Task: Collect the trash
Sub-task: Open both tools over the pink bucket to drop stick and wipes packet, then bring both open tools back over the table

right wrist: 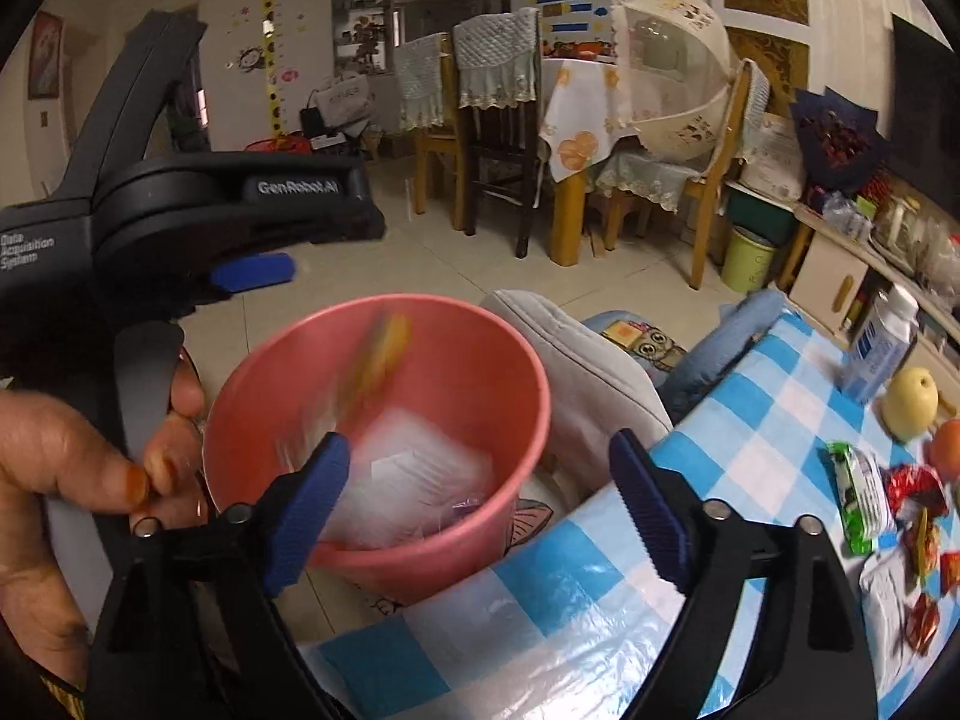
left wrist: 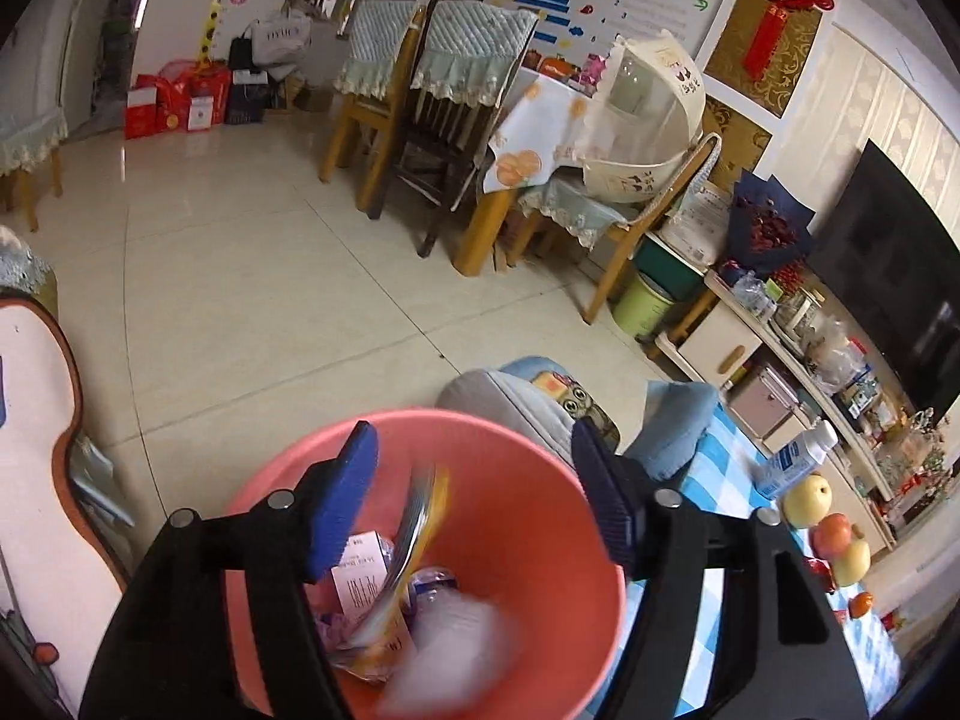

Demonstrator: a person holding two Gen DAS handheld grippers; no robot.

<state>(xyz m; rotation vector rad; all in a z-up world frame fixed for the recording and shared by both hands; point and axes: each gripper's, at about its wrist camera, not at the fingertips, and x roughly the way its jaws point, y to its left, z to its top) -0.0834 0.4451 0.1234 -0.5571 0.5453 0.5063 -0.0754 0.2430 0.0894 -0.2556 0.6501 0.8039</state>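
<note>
Your left gripper (left wrist: pixel 474 492) hangs over the pink bin (left wrist: pixel 576 618), jaws spread with nothing between them, and a blurred yellow wrapper (left wrist: pixel 408 546) sits inside the rim on top of other trash, so that piece looks delivered. Your right gripper (right wrist: pixel 480 504), jaws also wide and empty, is near the bin. Further right on the table (right wrist: pixel 708 456), a green wrapper (right wrist: pixel 861 498) and red wrappers (right wrist: pixel 915 489) still need collecting.

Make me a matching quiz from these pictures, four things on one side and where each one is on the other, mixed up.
Things:
1. yellow wrapper
2. pear
3. green packet
4. pink bin

Places:
A. on the checked cloth, near the red wrappers
B. beside the table's edge
C. blurred, inside the bin's mouth
D. next to the white bottle

Pairs: 1-C, 2-D, 3-A, 4-B
</note>
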